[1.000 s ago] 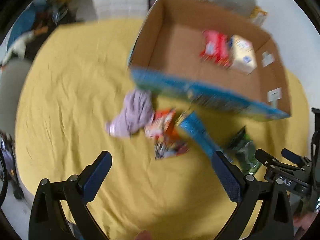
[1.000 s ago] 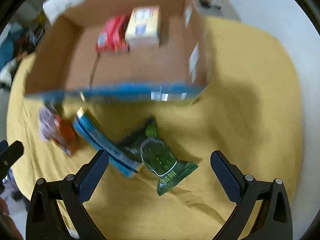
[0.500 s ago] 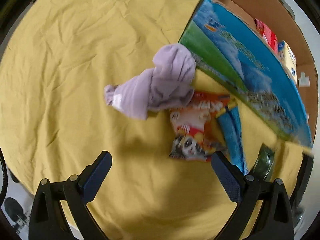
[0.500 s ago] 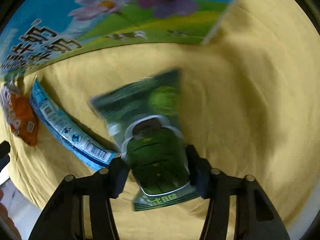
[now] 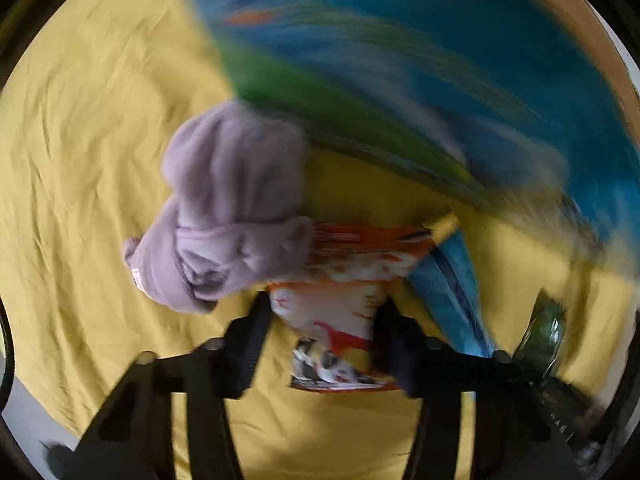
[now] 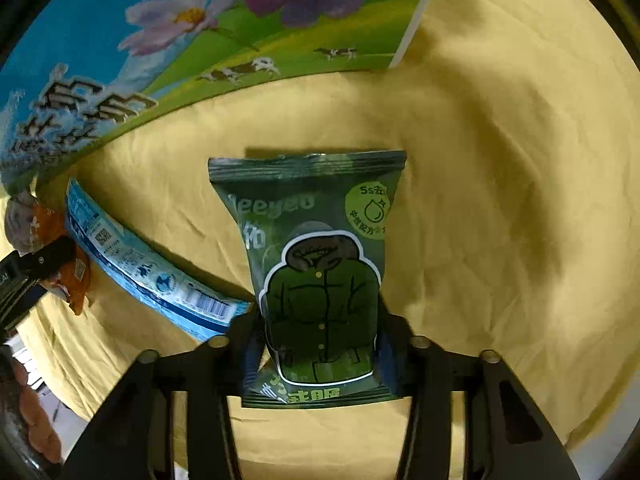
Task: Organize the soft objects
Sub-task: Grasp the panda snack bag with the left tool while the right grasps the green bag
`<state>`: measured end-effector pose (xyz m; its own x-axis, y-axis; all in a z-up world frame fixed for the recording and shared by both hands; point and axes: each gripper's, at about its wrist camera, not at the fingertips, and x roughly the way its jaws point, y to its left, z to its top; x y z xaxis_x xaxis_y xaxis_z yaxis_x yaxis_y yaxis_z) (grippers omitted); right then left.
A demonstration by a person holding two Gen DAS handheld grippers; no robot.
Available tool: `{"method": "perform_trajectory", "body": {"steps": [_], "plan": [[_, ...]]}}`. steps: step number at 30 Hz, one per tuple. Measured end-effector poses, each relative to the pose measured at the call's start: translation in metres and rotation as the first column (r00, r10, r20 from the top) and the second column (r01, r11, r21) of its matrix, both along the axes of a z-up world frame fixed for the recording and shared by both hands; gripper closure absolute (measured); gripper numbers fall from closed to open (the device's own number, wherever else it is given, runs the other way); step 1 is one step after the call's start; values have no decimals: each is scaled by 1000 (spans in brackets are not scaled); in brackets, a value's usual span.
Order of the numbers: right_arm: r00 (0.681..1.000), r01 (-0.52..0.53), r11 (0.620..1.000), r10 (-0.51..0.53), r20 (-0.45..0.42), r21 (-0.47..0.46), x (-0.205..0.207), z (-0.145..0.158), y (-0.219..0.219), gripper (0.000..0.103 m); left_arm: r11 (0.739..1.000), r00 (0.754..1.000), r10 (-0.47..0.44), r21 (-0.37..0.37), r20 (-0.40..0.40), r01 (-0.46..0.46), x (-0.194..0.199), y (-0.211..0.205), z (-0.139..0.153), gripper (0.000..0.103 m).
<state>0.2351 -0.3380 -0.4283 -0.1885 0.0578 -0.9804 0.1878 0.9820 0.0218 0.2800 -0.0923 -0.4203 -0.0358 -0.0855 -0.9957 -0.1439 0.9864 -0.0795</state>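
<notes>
In the right wrist view my right gripper [image 6: 318,332] is shut on a dark green pouch [image 6: 316,264] with a jacket picture, lying on the yellow cloth [image 6: 500,220]. In the blurred left wrist view my left gripper [image 5: 324,328] is closed around a red, white and orange snack packet [image 5: 340,300]. A crumpled lilac cloth [image 5: 232,208] lies just left of it and overlaps its top edge. A blue flat pack [image 5: 452,292] lies to its right; it also shows in the right wrist view [image 6: 152,272].
A cardboard box with a blue and green printed side [image 6: 180,40] stands just behind the items; it also shows in the left wrist view [image 5: 420,80]. The left gripper's body [image 6: 28,276] and the orange packet [image 6: 76,280] show at the right view's left edge.
Both grippers dropped toward the cloth and closed: the right on the green pouch, the left on the red and orange packet. The box now fills the top of both views.
</notes>
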Motion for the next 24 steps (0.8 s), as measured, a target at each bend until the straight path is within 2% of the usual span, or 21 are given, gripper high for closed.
{"method": "perform_trajectory", "body": {"steps": [3,9,17,24], "plan": [[999,-42,999,42,-28,-19,-10,0,9,61,995,996,-94,40,-10,94,-17,-23,4,61],[995,-90,996,89,-51,-24,-36,2,13,61,978,980,-196,72,-41,198,-68,-48,-2,61],[995,-103,993,102,-16,-55,-51,1,25,59,974,979,-201,96,-38,204,-80,-65,-20,57],[996,-93,993,93,2,-73,-55,-2,36,58,979,983,-183,90,-22,185,-62,-50,-19,57]]}}
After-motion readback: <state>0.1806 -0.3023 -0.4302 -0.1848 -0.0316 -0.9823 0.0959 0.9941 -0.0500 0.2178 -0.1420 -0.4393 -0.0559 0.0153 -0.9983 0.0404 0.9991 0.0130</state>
